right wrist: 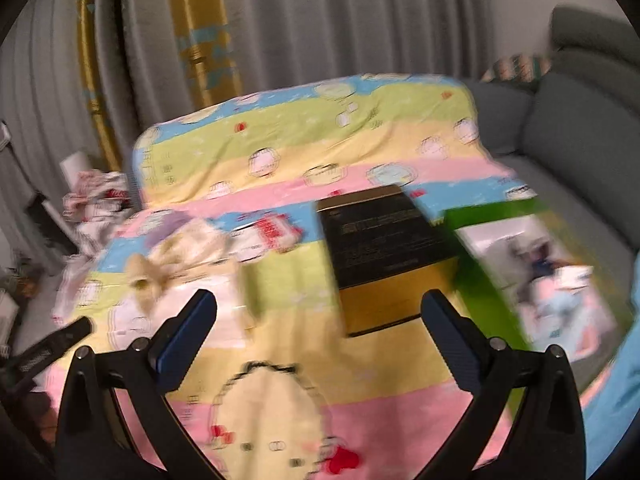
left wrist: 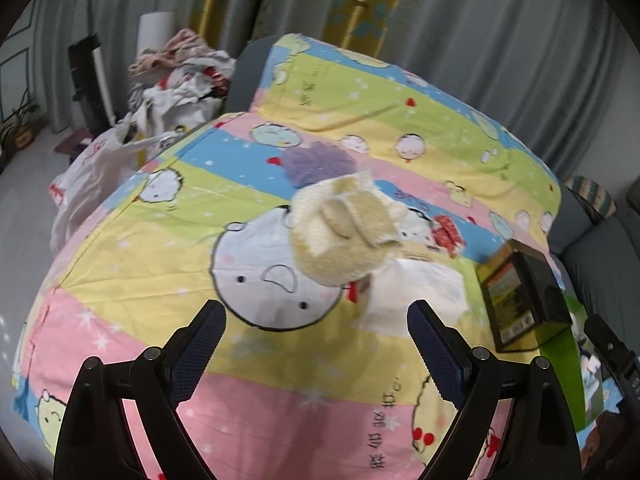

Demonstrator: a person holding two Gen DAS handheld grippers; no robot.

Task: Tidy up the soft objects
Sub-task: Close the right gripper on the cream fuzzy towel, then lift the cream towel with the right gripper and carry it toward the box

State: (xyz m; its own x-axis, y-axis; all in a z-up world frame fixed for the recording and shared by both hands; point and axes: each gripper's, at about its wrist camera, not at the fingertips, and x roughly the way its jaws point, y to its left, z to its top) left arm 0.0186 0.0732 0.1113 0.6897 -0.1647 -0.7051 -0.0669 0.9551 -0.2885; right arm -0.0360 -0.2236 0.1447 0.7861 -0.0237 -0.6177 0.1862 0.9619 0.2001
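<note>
Jaws spread wide and empty on both your left gripper [left wrist: 316, 316] and right gripper [right wrist: 320, 312], so bring the left squarely over the cream sock [left wrist: 344, 232] lying on the bedsheet [left wrist: 120, 240] beside the purple one [left wrist: 316, 162], and pinch its thick middle.

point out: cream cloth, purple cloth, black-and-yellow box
cream cloth [left wrist: 344, 232]: left wrist view, middle of the crumpled heap.
purple cloth [left wrist: 316, 162]: left wrist view, its fuzzy top, behind the cream one.
black-and-yellow box [right wrist: 384, 240]: right wrist view, middle of its black top face.
</note>
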